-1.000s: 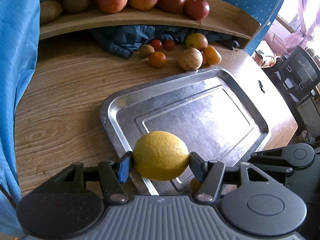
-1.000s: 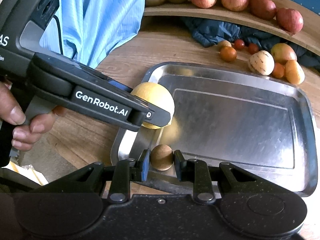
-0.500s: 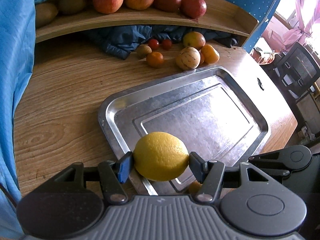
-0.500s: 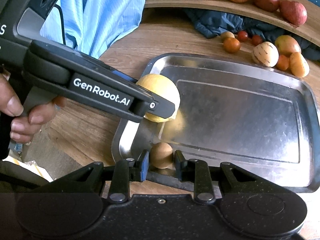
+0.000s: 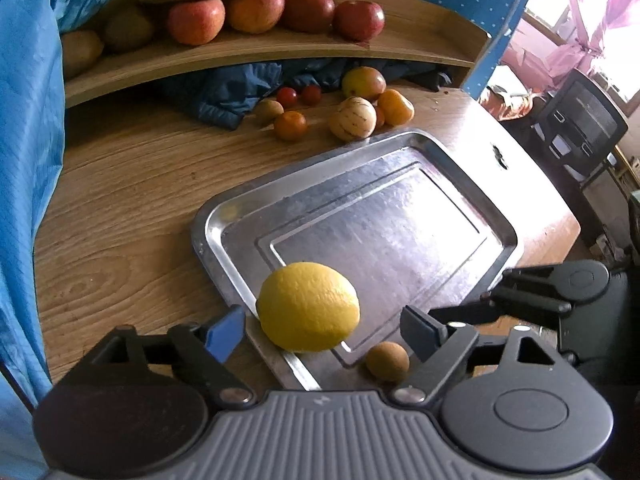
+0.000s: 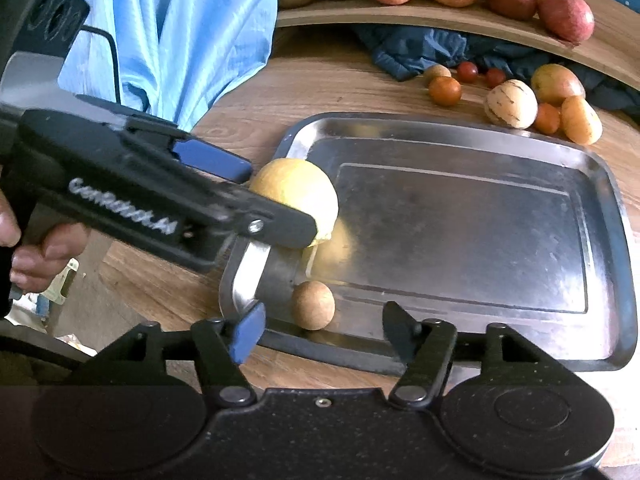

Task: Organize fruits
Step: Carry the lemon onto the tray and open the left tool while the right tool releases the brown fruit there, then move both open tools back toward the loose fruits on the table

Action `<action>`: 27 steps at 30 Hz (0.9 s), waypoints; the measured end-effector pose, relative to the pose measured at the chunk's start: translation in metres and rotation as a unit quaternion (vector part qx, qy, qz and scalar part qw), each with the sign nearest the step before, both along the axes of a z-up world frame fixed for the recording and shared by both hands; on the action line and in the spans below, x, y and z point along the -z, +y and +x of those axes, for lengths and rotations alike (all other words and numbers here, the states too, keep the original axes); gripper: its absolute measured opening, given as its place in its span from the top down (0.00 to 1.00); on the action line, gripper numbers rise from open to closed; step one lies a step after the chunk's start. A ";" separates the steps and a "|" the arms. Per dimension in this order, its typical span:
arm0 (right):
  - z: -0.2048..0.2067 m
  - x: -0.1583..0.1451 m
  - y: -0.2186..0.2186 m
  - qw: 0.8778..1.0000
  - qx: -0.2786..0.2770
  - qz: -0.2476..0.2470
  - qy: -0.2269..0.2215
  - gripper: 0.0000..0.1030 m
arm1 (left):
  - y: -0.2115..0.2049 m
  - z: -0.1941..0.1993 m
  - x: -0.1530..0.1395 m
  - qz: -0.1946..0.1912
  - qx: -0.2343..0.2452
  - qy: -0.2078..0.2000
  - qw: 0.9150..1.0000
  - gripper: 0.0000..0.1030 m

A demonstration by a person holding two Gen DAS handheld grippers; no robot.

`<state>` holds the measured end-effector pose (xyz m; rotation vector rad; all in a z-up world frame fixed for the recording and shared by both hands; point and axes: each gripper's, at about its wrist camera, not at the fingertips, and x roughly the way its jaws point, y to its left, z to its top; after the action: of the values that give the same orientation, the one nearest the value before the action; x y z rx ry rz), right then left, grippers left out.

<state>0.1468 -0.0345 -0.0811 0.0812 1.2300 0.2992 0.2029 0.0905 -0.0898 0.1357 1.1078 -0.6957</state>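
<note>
Daylight from the window (image 5: 612,40) at right, glare on the steel tray (image 5: 496,216), fisheye-curved edges, slight motion blur.

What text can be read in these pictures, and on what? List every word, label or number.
"GenRobot.AI": white lettering on the side of the left gripper, seen from the right wrist camera; blurred but legible.
No other text is readable: none on the tray, the fruit or the shelf.
</note>
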 end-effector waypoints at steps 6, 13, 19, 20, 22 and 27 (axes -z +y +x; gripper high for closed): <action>-0.005 -0.003 -0.008 1.000 0.002 0.005 0.010 0.15 | 0.004 -0.009 -0.008 0.013 0.033 -0.017 0.999 0.04; -0.013 -0.010 -0.018 1.000 0.011 -0.016 0.008 0.06 | 0.007 -0.015 -0.008 0.032 0.068 -0.015 0.997 0.02; -0.012 -0.014 -0.029 0.999 0.035 -0.038 -0.002 0.01 | 0.010 -0.010 -0.012 0.038 0.051 -0.023 0.998 0.02; -0.011 -0.014 -0.031 0.998 0.039 -0.041 -0.003 0.01 | 0.010 -0.008 -0.012 0.040 0.045 -0.023 0.998 0.02; -0.009 -0.013 -0.034 0.998 0.048 -0.045 -0.004 0.01 | 0.009 -0.003 -0.013 0.043 0.037 -0.025 0.998 0.02; -0.002 -0.013 -0.038 0.997 0.052 -0.051 -0.005 0.01 | 0.008 0.009 -0.021 0.039 0.031 -0.034 0.998 0.02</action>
<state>0.1451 -0.0726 -0.0683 0.0555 1.2245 0.1448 0.2118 0.0983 -0.0687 0.2601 1.0695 -0.6976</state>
